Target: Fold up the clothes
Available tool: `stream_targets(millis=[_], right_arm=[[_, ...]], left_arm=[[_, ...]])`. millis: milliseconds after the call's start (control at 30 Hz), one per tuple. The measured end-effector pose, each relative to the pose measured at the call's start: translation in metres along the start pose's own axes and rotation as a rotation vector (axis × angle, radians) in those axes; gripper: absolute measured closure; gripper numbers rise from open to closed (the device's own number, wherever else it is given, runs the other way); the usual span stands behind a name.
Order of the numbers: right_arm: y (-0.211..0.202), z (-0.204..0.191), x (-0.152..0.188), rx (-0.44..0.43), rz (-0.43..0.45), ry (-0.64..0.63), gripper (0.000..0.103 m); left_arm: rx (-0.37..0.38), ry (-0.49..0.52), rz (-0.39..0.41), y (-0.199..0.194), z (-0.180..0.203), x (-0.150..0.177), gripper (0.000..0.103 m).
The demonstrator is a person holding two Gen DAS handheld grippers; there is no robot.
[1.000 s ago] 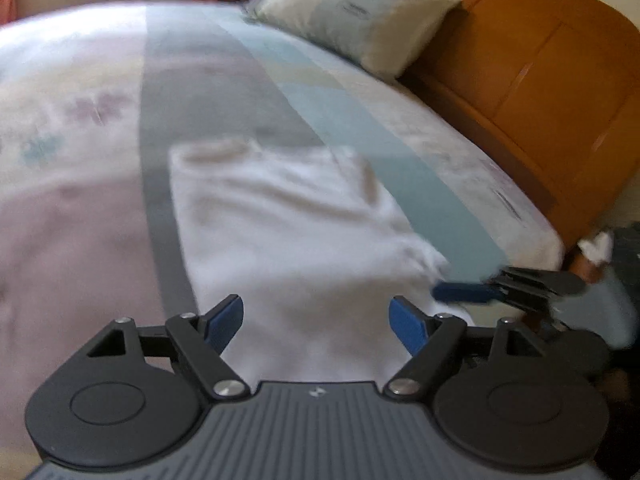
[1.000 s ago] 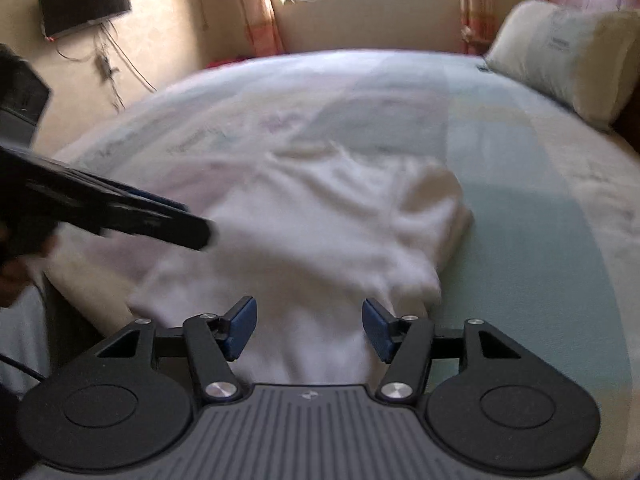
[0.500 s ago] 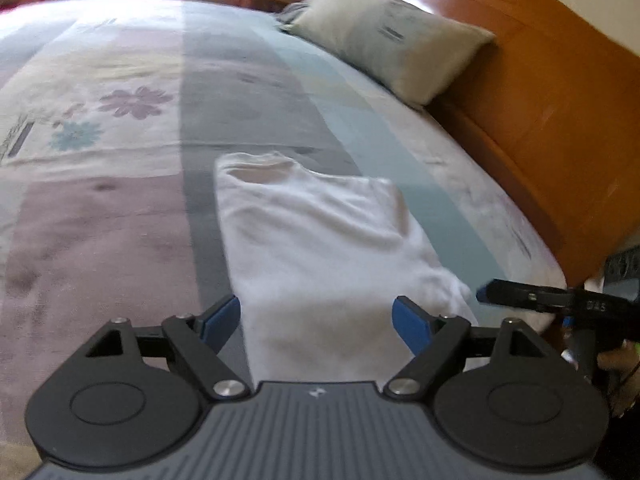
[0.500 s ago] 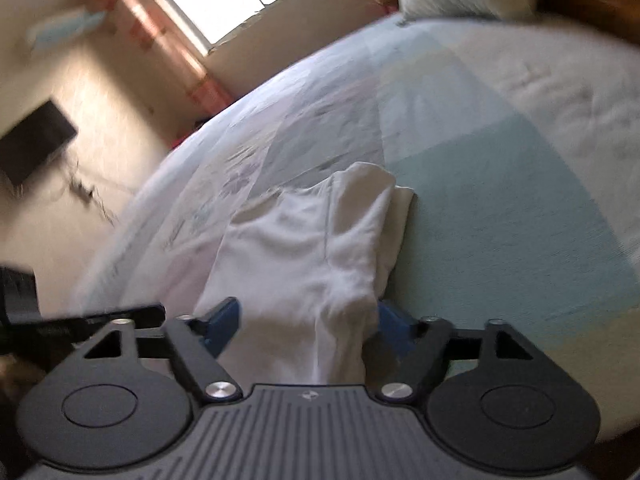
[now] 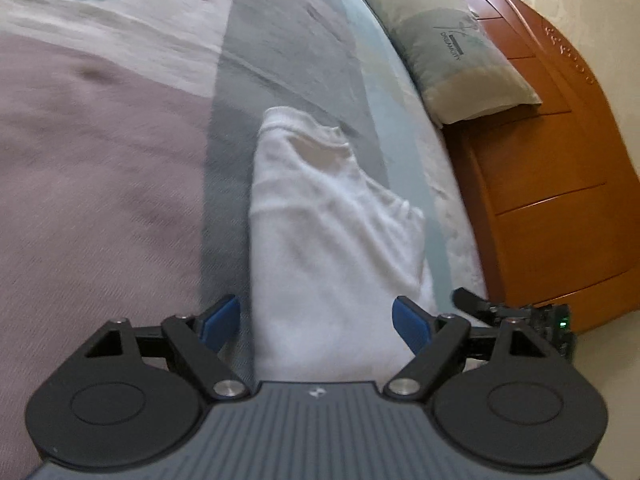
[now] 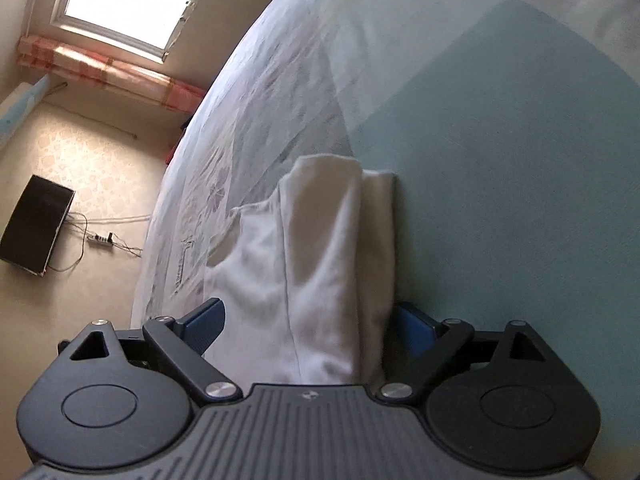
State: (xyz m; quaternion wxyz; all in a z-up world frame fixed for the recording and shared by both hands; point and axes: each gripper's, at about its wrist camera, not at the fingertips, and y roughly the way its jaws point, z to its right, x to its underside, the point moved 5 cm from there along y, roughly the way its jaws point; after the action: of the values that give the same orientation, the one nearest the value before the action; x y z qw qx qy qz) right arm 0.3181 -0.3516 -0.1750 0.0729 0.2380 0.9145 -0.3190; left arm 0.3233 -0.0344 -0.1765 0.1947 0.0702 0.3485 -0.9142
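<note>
Grippers low over bed (image 5: 100, 152): my left gripper (image 5: 316, 322) and right gripper (image 6: 308, 322) (both spread wide, holding nothing) straddle the white shirt (image 5: 328, 240).

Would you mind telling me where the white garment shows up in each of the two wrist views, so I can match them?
Left wrist view: the white garment runs up the lower middle, from between the open left gripper fingers toward the pillow.
Right wrist view: it fills the lower middle, between the open right gripper fingers, its folded edge on the right.
Shared landmark: the light blue stripe of the bedspread beside the garment.
</note>
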Motion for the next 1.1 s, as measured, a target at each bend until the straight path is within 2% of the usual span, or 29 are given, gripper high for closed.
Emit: stream_targets(millis=[133, 233, 367, 567, 667, 867, 1100], right_arm=[[0.013, -0.009, -0.010, -0.007, -0.004, -0.030, 0.001], [0.017, -0.013, -0.012, -0.005, -0.003, -0.043, 0.000], [0.012, -0.014, -0.004, -0.014, 0.006, -0.040, 0.000], [-0.004, -0.015, 0.021, -0.051, -0.043, -0.012, 0.000], [-0.006, -0.014, 0.021, -0.064, -0.043, -0.008, 0.000], [0.005, -0.010, 0.004, -0.084, -0.044, 0.011, 0.000], [0.010, -0.012, 0.005, -0.080, -0.013, -0.027, 0.000]], left_arm=[[0.050, -0.032, -0.002, 0.016, 0.000, -0.017, 0.020], [0.069, -0.042, -0.006, 0.023, 0.002, -0.023, 0.019], [0.098, -0.080, -0.021, 0.018, -0.004, -0.012, 0.019], [0.129, -0.111, -0.050, 0.010, -0.009, 0.004, 0.019], [0.142, -0.123, -0.063, 0.006, -0.011, 0.010, 0.019], [0.134, -0.083, -0.075, 0.023, -0.001, -0.008, 0.019], [0.145, -0.075, -0.070, 0.031, 0.003, -0.017, 0.019]])
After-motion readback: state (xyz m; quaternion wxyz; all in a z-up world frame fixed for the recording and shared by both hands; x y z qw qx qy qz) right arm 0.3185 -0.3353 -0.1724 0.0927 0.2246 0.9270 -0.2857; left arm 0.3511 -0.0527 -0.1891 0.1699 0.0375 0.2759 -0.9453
